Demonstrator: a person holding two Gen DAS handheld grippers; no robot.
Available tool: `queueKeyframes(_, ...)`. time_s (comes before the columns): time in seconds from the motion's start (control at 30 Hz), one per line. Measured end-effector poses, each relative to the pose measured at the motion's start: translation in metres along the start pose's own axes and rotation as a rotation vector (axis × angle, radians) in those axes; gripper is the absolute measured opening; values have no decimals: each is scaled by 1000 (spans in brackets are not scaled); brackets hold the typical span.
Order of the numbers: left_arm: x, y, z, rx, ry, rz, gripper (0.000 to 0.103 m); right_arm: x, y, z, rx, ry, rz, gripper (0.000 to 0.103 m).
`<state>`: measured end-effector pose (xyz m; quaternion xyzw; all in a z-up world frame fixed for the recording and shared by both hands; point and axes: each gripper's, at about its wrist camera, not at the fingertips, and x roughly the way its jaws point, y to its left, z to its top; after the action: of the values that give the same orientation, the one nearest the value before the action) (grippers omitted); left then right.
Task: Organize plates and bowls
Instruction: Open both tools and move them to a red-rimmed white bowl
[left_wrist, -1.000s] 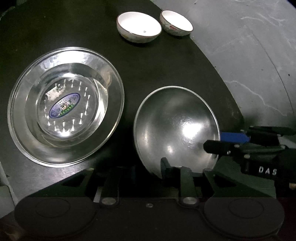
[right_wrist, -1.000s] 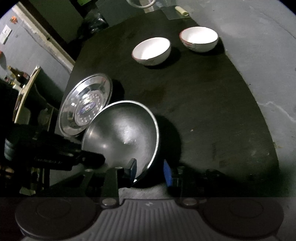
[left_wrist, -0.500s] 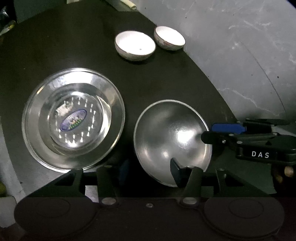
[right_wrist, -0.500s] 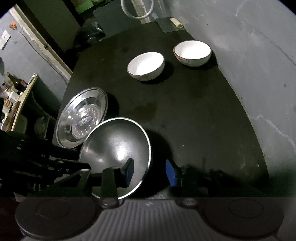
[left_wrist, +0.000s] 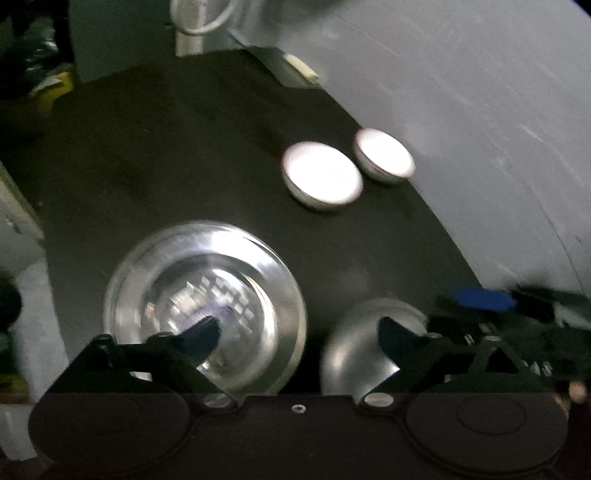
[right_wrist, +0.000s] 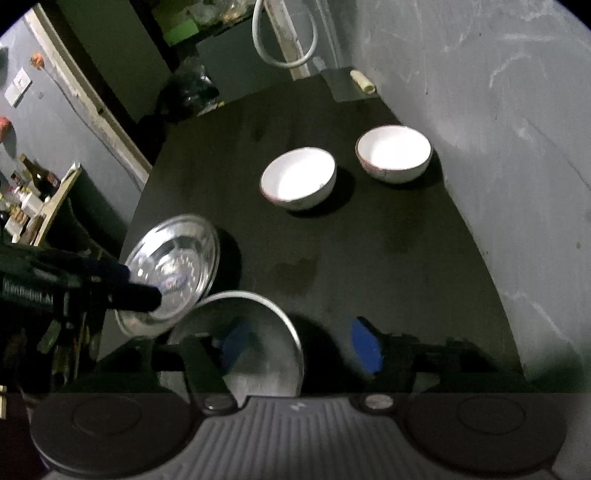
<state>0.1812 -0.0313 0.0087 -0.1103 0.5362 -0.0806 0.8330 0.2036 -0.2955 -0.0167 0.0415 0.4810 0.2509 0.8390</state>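
Note:
A plain steel bowl (right_wrist: 258, 350) (left_wrist: 369, 347) sits at the near edge of the dark table (right_wrist: 369, 258), beside a steel plate (right_wrist: 173, 269) (left_wrist: 205, 306) with a sticker in its middle. Two white bowls (right_wrist: 297, 177) (right_wrist: 393, 153) stand farther back by the wall. My right gripper (right_wrist: 301, 343) is opening, with the steel bowl's rim between its blue pads (right_wrist: 365, 345) and neither pad pressing on it. My left gripper (left_wrist: 297, 330) is opening wide above the gap between plate and steel bowl and holds nothing. The left wrist view is blurred.
A grey wall (right_wrist: 498, 110) curves along the table's right side. A white hose loop (right_wrist: 284, 37) and a small pale roll (right_wrist: 364, 81) lie at the far end. A shelf with bottles (right_wrist: 37, 184) stands past the table's left edge.
Both grippers have let go of the steel bowl's rim, spread their jaws and pulled up and back. The bowl, tilted before, now lies on the table.

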Motion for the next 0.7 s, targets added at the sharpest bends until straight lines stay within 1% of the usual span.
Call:
queueKeyframes(0.07, 3, 3, 9, -29, -19, 16, 101, 4, -3, 2, 7, -9, -1, 88)
queueKeyframes(0.13, 6, 8, 16, -62, -40, 13, 102, 8, -5, 2, 15, -14, 5, 91)
queueKeyframes(0.2, 10, 10, 21, -79, -61, 7, 102, 11, -6, 2, 25, -21, 13, 98)
queueKeyframes(0.23, 12, 11, 23, -84, -71, 7, 102, 13, -7, 3, 29, -30, 17, 103)
queueKeyframes(0.33, 22, 12, 31, -109, -92, -7, 102, 17, -11, 1, 41, -79, 29, 103)
queueKeyframes(0.43, 33, 10, 41, -109, -119, -20, 102, 27, -17, 3, 75, -101, 26, 103)
queueKeyframes(0.5, 43, 7, 53, -82, -138, -11, 102, 32, -20, 6, 100, -127, 21, 103)
queueKeyframes(0.57, 53, 3, 67, -43, -144, 14, 102, 37, -22, 11, 115, -153, 3, 103)
queueKeyframes(0.7, 71, -1, 93, 42, -165, 32, 102, 49, -22, 24, 108, -195, -29, 103)
